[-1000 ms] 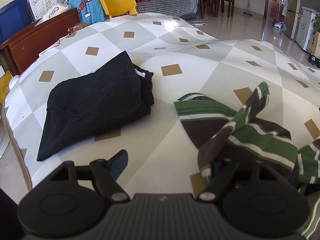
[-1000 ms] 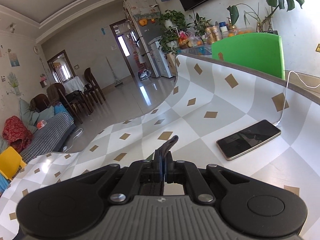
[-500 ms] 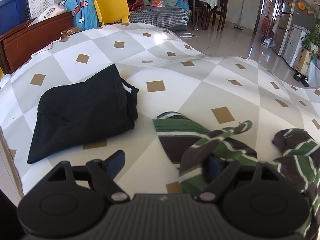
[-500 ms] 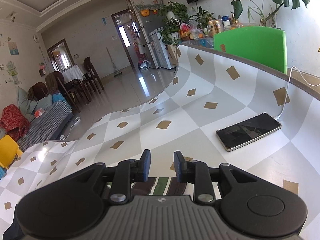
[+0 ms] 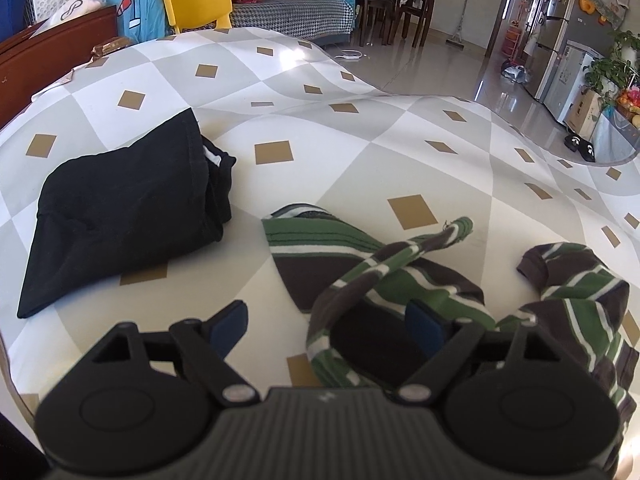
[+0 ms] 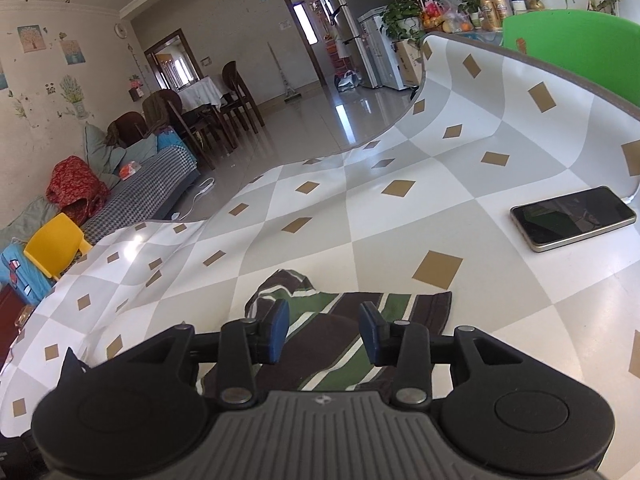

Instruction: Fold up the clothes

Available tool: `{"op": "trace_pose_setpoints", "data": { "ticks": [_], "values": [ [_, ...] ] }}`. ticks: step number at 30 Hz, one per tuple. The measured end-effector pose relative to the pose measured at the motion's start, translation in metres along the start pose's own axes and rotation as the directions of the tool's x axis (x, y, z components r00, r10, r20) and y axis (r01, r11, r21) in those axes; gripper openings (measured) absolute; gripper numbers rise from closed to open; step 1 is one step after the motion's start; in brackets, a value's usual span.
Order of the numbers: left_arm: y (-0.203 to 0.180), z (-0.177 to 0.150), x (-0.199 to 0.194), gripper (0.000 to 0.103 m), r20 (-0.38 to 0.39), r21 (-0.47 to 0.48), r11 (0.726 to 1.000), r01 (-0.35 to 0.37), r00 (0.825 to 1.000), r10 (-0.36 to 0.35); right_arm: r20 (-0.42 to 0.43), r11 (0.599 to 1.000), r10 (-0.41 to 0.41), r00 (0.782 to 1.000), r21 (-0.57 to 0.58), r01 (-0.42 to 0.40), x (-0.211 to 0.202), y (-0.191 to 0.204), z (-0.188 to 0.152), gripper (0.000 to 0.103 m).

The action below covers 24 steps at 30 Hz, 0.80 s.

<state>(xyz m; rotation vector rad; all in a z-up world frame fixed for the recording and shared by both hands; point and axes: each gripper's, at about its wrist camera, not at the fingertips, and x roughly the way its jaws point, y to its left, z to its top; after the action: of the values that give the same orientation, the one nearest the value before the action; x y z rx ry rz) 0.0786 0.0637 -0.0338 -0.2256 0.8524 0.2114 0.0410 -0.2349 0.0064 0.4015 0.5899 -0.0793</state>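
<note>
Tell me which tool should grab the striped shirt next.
Left, probably: the left tool is open with a raised fold of the striped shirt between its fingers; the right tool hovers over flat cloth.

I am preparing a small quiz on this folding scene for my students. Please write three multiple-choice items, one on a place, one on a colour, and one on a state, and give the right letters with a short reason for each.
1. Where does the folded black garment lie, in the left wrist view?
A. to the left of the striped garment
B. on top of the striped garment
C. on the yellow chair

2. Which colours has the crumpled striped garment?
A. red and blue
B. green, dark brown and white
C. plain grey

3. How stand the fingers of the right gripper?
A. shut on the phone
B. shut on the cloth
C. open, apart over the cloth

Answers:
1 A: the folded black garment rests on the checked tablecloth, left of the striped garment and apart from it.
2 B: its stripes show these three colours.
3 C: the right gripper shows a wide gap between its blue pads, with striped cloth under it.
</note>
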Motion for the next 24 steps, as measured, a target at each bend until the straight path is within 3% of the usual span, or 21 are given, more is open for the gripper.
{"op": "trace_pose_setpoints", "data": {
  "ticks": [9,24],
  "values": [
    [0.002,0.005,0.013,0.085,-0.012,-0.013,1.000,-0.018,1.000,0.018,-0.072,0.999,0.031,0.997,0.016,-0.029,0.018,0.006,-0.006,0.043],
    [-0.017,0.018,0.029,0.085,-0.025,0.019,1.000,0.015,1.000,-0.015,-0.178,0.994,0.041,0.983,-0.090,-0.058,0.057,0.031,0.010,0.045]
  ]
}}
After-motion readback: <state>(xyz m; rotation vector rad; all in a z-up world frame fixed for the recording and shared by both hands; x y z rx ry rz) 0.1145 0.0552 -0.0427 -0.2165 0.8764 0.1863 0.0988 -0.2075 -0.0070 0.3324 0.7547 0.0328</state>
